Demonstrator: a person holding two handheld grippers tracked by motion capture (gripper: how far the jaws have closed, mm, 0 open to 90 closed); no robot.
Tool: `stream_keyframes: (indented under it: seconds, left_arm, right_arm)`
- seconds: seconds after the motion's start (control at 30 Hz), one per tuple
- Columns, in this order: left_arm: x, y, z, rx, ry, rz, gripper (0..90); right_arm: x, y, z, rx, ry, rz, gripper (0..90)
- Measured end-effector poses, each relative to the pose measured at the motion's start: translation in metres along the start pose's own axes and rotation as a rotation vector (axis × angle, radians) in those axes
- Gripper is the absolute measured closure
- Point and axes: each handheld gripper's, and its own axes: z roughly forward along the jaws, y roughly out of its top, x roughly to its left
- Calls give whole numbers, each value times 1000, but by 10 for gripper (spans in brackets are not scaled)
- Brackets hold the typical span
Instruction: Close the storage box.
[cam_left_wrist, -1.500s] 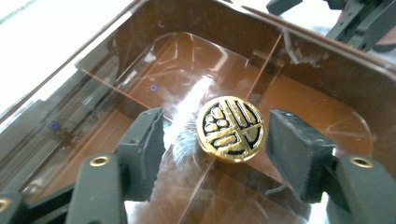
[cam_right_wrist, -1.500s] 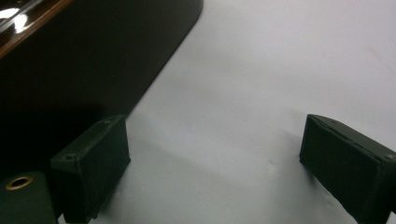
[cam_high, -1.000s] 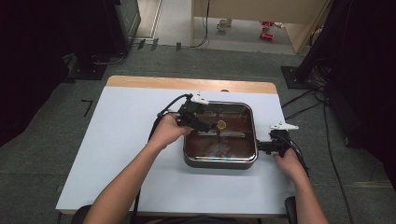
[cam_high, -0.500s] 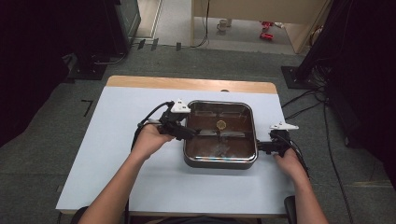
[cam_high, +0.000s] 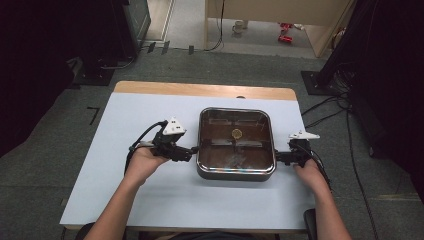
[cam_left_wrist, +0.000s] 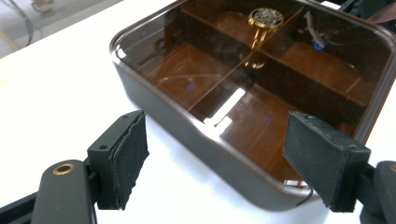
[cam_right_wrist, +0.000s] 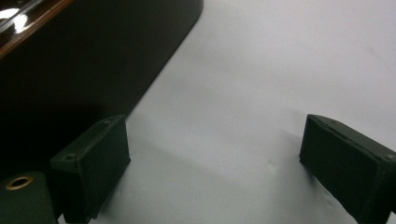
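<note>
A: Dark square box (cam_high: 236, 144) sitting mid-surface (cam_high: 150, 210), glass lid (cam_left_wrist: 280, 70) on, gold knob (cam_high: 236, 133) at the centre.

B: Left gripper (cam_high: 192, 150) just beside the box's left wall, fingers (cam_left_wrist: 126, 158) spread wide, just been opening, clamped on nothing, only box edge and white surface between them.

A: Right gripper (cam_high: 276, 157) low at the opposite wall. Fingers (cam_right_wrist: 93, 163) apart there too, bare surface in the gap, dark box wall just beside one of them.

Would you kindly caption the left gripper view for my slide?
Open left claw faces the brown lidded box on the white table.
</note>
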Motion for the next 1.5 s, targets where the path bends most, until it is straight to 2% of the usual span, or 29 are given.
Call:
stream_keyframes:
  seconds: [0.27, 0.4, 0.5, 0.53, 0.57, 0.63, 0.93, 1.27, 1.43, 1.5]
  left_arm:
    - [5, -32, -10, -6, 44, -42, 220]
    - [7, -48, -11, -25, 87, -34, 218]
    - [8, -59, -11, -32, 106, -47, 212]
    - [8, -59, -11, -32, 106, -47, 211]
    - [8, -66, -10, -23, 112, -70, 212]
    - [8, -71, -9, -17, 113, -88, 210]
    - [7, -89, 6, 28, 117, -106, 211]
    - [0, -94, 27, 96, 82, -77, 228]
    - [-3, -96, 32, 104, 70, -33, 206]
    - [-3, -97, 32, 98, 64, -33, 204]
  right_arm:
    - [0, 0, 0, 1, 0, -1, 77]
    - [0, 0, 0, 1, -1, -1, 77]
    - [0, 0, 0, 2, -1, 0, 77]
    - [0, 0, 0, 1, 0, -1, 77]
    - [0, 0, 0, 1, -1, -1, 77]
    - [0, 0, 0, 1, -1, 0, 77]
    - [0, 0, 0, 1, 0, 0, 77]
    - [0, 0, 0, 1, 0, 0, 77]
    - [0, 0, 0, 1, 0, 0, 77]
    - [0, 0, 0, 1, 0, 0, 77]
